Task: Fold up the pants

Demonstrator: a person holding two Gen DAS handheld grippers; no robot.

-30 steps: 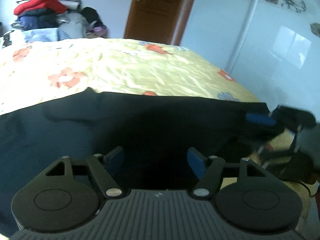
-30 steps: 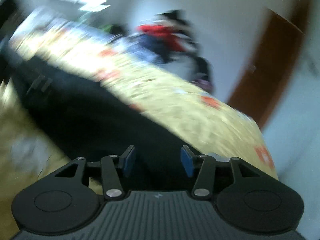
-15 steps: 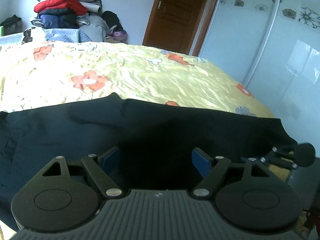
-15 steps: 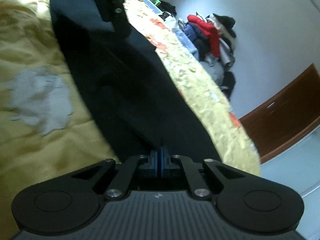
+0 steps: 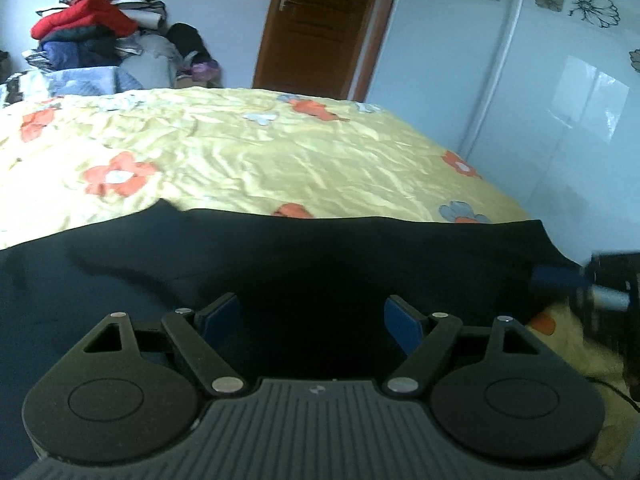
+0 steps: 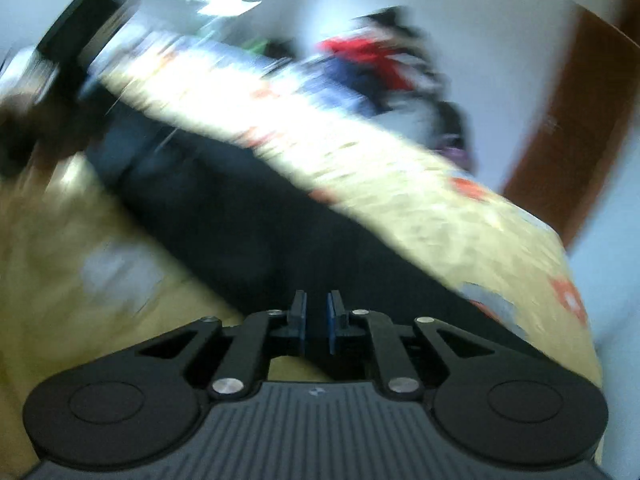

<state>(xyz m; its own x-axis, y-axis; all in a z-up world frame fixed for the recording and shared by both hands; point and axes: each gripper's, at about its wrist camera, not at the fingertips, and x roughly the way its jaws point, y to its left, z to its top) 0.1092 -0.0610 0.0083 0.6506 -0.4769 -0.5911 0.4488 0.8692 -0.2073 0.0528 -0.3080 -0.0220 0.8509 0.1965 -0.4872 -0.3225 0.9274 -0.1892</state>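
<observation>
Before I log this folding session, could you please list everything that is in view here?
pants: one, dark navy to black, spread across the near side of the bed
bedspread: one, yellow with orange and grey-blue flowers, under the pants
clothes pile: one, mixed with a red piece on top, beyond the bed's far left corner
door: one, brown wood, far wall
wardrobe doors: glossy white with flower prints, right of the bed
left gripper: one, black with blue fingers, just opened wide over the pants, gripping nothing
right gripper: one, black with blue fingers, just closed on the pants' end
</observation>
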